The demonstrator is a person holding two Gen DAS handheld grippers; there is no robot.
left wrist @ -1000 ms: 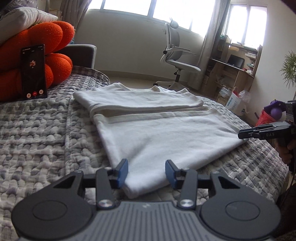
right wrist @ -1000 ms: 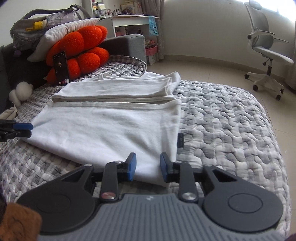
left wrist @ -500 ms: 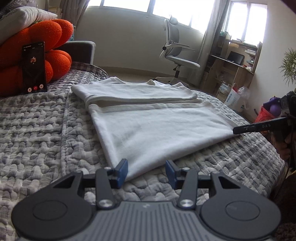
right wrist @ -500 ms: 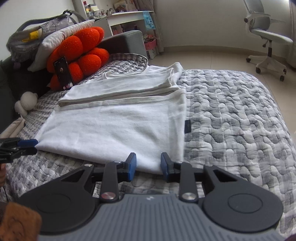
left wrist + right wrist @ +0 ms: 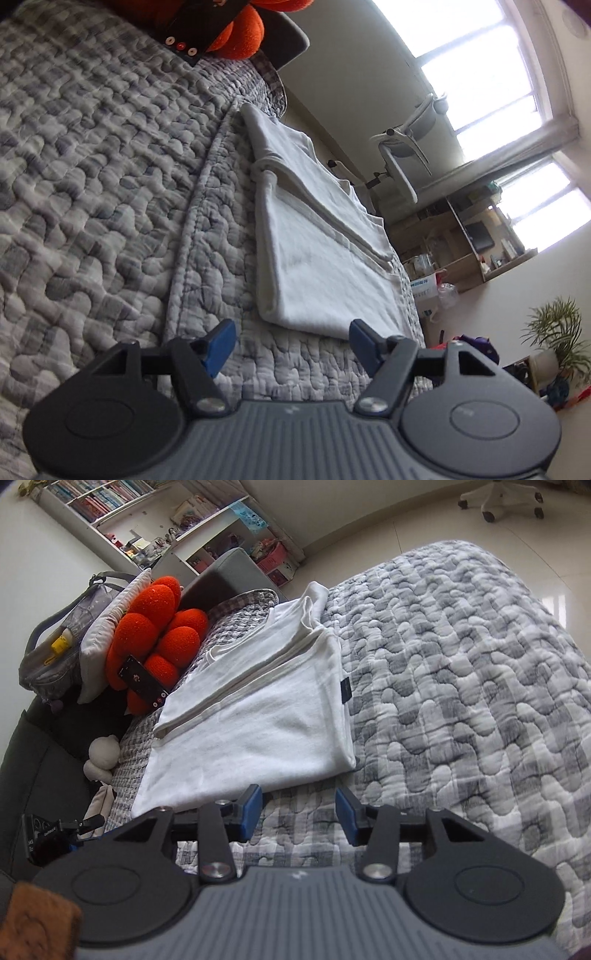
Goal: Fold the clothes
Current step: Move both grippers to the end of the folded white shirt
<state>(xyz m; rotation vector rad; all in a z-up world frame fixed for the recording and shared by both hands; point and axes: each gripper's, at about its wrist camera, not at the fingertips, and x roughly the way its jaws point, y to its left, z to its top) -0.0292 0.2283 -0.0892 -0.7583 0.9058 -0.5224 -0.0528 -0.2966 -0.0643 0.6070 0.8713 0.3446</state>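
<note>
Two grippers, both spread wide with nothing between the blue pads: left gripper (image 5: 288, 341), right gripper (image 5: 298, 809). White shirt (image 5: 258, 709) lies folded flat on the grey quilted bedspread (image 5: 461, 686), just beyond both sets of fingertips, untouched. Phone (image 5: 142, 685) leans against the orange cushion (image 5: 159, 635) near the collar end.

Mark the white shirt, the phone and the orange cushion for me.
white shirt (image 5: 266, 720): right wrist view, middle of the folded body.
phone (image 5: 142, 679): right wrist view, screen centre.
orange cushion (image 5: 155, 627): right wrist view, middle lobe.
</note>
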